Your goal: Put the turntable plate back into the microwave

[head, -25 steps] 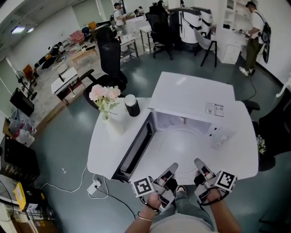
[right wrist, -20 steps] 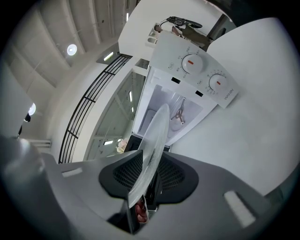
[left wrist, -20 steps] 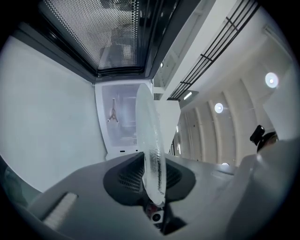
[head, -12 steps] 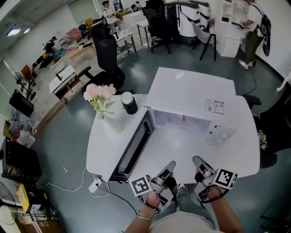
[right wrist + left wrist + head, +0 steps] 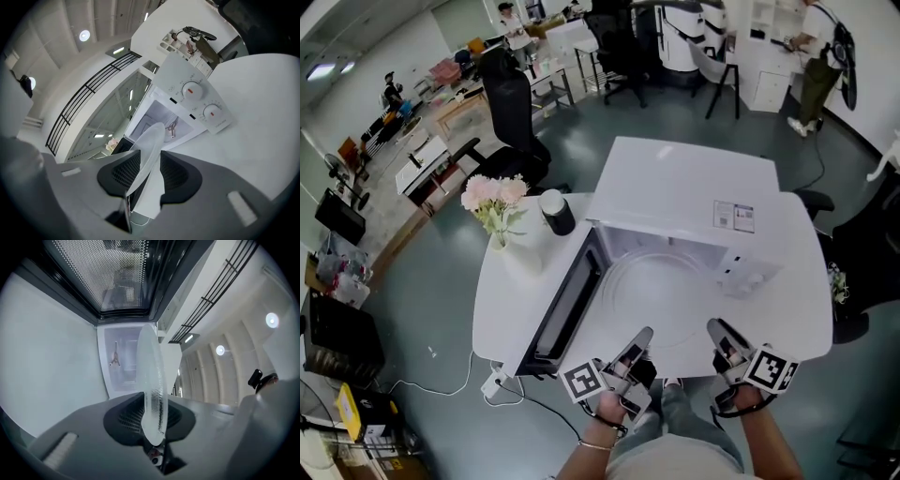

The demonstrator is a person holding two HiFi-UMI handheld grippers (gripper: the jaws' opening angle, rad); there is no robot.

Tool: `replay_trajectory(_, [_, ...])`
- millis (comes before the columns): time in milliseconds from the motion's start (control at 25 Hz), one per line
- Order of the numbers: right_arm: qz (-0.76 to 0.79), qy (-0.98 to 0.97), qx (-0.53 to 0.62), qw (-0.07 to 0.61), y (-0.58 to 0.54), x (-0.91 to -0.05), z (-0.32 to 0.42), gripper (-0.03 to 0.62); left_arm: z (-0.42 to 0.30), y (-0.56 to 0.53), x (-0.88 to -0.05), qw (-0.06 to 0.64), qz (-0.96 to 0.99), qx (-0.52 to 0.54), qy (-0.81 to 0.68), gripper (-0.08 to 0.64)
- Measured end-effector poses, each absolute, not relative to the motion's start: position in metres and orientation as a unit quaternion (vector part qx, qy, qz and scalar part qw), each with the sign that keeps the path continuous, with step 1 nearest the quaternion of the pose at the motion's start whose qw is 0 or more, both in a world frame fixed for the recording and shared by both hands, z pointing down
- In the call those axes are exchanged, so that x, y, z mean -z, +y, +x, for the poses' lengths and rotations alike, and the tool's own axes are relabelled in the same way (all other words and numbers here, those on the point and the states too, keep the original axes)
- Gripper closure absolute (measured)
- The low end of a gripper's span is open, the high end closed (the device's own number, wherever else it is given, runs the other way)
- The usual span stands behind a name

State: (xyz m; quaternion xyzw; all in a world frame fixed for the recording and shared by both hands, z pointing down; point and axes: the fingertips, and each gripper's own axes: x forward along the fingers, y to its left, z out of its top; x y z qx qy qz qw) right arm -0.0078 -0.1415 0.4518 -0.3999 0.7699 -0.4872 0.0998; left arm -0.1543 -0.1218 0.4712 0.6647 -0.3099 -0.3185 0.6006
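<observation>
Now my left gripper (image 5: 636,345) was clamped on the clear round glass turntable plate (image 5: 661,292) at its 7 o'clock rim, before the open white microwave (image 5: 684,192). My right gripper (image 5: 719,335), at 5 o'clock, had just been opening, with the rim loose between its jaws. Held on one side only, the plate could tilt and slip, I judged.

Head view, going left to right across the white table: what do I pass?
In order: pink flowers → dark cylinder with a pale top → turntable plate → microwave control panel.
</observation>
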Motion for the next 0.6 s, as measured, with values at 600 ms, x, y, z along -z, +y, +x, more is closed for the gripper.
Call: replay_trajectory(600, [-0.597, 0.725, 0.343, -0.027, -0.140, -0.470, 0.075, 0.517, -0.150, -0.136, -0.487, 0.602, 0.656, 0.324, -0.321, 0.518])
